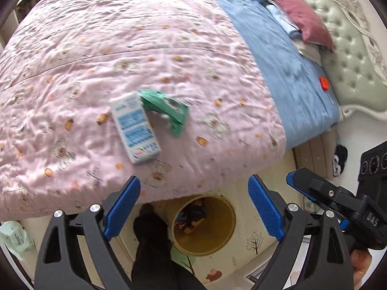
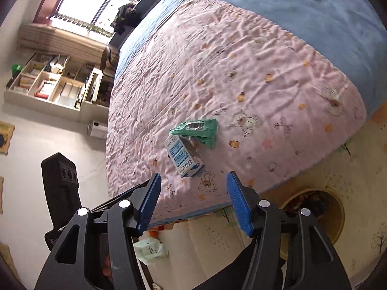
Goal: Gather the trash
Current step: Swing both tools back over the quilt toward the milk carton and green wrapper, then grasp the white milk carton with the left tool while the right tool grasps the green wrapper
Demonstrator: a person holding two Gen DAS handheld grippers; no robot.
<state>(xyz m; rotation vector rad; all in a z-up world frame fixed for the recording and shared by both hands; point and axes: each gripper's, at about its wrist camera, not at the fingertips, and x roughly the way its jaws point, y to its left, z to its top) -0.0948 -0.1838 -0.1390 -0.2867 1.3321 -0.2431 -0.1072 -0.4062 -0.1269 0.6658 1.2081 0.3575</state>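
A white and blue carton (image 1: 135,128) lies on the pink quilt (image 1: 96,48), with a green wrapper (image 1: 167,111) touching its far end. Both also show in the right wrist view, carton (image 2: 184,158) and wrapper (image 2: 197,130). A yellow trash bin (image 1: 205,224) with some waste inside stands on the floor below the bed edge; it also shows in the right wrist view (image 2: 336,220). My left gripper (image 1: 193,207) is open and empty above the bin. My right gripper (image 2: 193,200) is open and empty near the bed edge, and it shows in the left wrist view (image 1: 304,186).
A blue sheet (image 1: 285,67), pillows (image 1: 302,17) and a padded headboard (image 1: 350,55) lie at the far right. A small orange object (image 1: 323,83) sits on the sheet. A pale green pack (image 2: 150,251) lies on the floor. A shelf (image 2: 53,82) stands by the window.
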